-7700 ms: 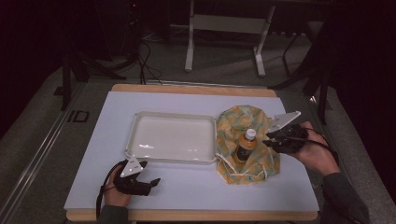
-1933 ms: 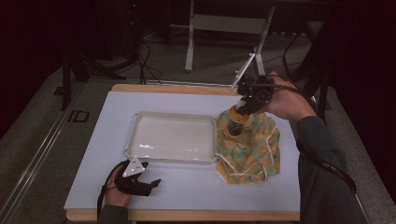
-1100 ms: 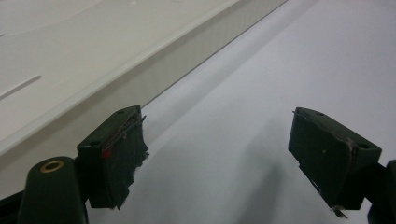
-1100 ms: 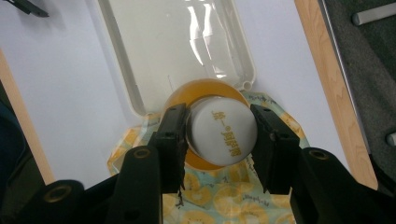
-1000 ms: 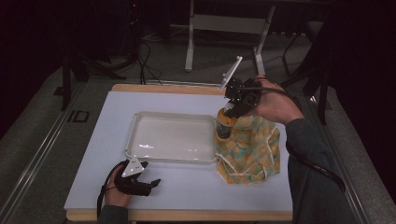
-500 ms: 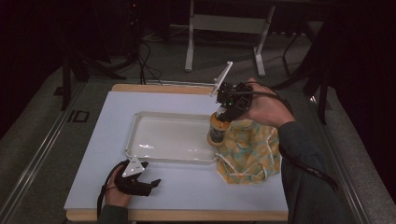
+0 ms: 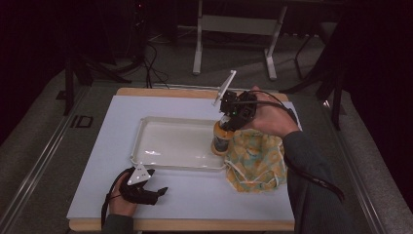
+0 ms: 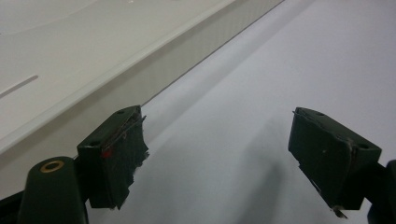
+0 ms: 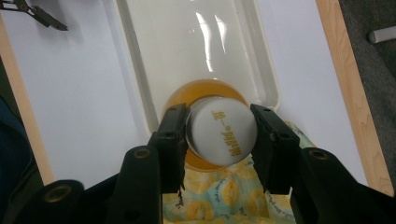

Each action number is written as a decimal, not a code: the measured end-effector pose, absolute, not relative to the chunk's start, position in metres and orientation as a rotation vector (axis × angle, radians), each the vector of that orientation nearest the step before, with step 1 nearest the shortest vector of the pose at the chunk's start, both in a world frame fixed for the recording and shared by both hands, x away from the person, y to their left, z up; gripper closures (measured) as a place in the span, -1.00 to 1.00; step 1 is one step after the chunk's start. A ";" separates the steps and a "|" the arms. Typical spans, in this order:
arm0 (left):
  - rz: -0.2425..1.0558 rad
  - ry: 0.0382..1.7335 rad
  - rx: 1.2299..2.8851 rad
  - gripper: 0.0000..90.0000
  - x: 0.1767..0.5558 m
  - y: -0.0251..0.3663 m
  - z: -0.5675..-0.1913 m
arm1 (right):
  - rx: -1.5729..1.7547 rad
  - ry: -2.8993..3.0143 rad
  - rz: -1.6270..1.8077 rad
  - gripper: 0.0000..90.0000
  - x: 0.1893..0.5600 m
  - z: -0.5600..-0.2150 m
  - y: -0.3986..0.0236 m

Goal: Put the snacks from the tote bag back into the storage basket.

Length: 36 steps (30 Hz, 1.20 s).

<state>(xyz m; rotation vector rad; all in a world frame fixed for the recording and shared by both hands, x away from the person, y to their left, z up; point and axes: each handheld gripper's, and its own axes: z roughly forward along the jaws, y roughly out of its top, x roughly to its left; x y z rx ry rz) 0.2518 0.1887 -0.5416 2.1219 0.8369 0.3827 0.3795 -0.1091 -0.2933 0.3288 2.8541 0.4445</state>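
Over the right edge of the tray [image 7: 146,146], the right gripper [image 7: 229,118] has a bottle [image 7: 220,140] of amber liquid pinched by its white cap, hanging upright from above — gripping the cap looks like the surest hold on a tall, narrow thing, and it leaves the base free to set down. Just beside it, the yellow-patterned cloth bag [image 7: 255,161] slumps on the white table [image 7: 311,161], mouth loose, right up against the tray's corner, so the carry to the tray is a short one. Look along the jaws in the right gripper view: both black pads press the cap's sides, printed lettering on top of the bottle [image 9: 219,133], the amber body bulging beneath, straddling the tray [image 9: 135,84] rim — a detail the high view blurs. Whether the base touches anything, hard to say. Down at the near edge, the left gripper [image 7: 146,190] rests on the table, out of the way. Its own view shows the left gripper [image 8: 229,154] spread wide, nothing between the pads, tray [image 8: 154,70] wall just alongside.
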 end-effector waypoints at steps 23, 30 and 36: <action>0.383 0.835 2.131 -0.59 0.252 0.188 -0.542 | 0.294 2.864 0.422 0.30 0.376 -0.307 -0.099; 0.384 0.836 2.130 -0.59 0.252 0.188 -0.542 | 0.282 2.873 0.420 0.30 0.375 -0.315 -0.095; 0.385 0.837 2.130 -0.59 0.252 0.188 -0.542 | 0.270 2.877 0.417 0.30 0.375 -0.320 -0.094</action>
